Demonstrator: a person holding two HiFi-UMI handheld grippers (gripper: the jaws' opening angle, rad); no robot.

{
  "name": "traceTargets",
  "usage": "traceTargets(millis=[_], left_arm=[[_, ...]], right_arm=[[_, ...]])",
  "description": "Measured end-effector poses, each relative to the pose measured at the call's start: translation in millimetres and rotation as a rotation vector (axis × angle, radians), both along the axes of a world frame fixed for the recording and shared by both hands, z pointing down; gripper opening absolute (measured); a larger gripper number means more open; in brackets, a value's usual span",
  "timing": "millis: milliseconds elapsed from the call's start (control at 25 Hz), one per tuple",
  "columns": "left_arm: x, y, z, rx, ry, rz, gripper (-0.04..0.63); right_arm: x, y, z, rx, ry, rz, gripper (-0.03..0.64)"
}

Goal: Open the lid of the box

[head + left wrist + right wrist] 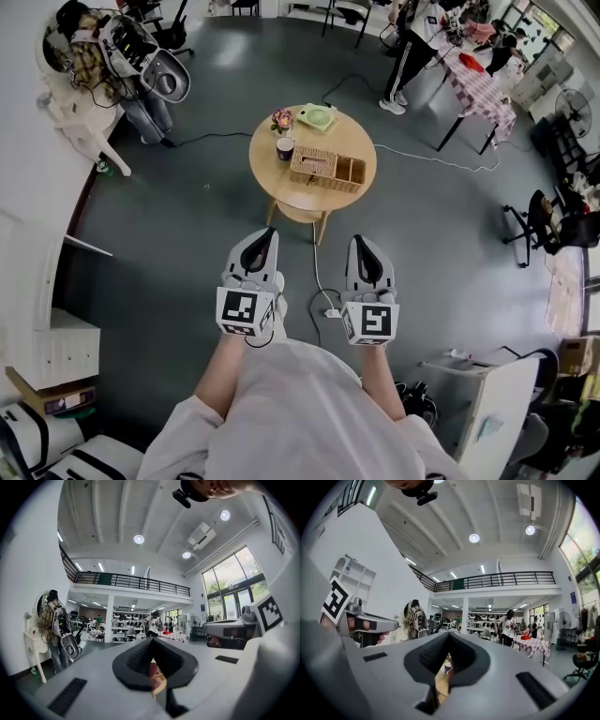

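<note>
Wicker box [326, 169] lies on the round table [267, 155] toward its right edge, long axis crosswise to the person and well ahead of both grippers. The right gripper [359, 240] is slightly nearer than the left gripper [269, 232]. Left gripper view: jaws together, empty, held level, pointing at the table. Right gripper view: jaws likewise closed on nothing, aimed at the tabletop

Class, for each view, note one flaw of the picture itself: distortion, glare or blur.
Head view: fisheye curves the room's edges; sheen on the floor. Left gripper view: black corners, window pale and overbright. Right gripper view: black corners, lamp flares.
</note>
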State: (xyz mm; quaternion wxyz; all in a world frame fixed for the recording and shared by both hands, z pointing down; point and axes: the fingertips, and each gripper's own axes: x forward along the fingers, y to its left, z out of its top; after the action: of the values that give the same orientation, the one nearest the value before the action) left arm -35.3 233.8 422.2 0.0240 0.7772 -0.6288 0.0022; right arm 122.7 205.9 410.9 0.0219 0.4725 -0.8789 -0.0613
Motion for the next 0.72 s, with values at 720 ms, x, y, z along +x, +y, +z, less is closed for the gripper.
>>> traceTargets(millis=[720], left_arm=[[-76.9,-267.0,-0.8,0.012,0.006,0.127,-0.005]], right_arm=[[-70.2,-260.3,16.3,-0.059,0.041,0.132,-0.003]])
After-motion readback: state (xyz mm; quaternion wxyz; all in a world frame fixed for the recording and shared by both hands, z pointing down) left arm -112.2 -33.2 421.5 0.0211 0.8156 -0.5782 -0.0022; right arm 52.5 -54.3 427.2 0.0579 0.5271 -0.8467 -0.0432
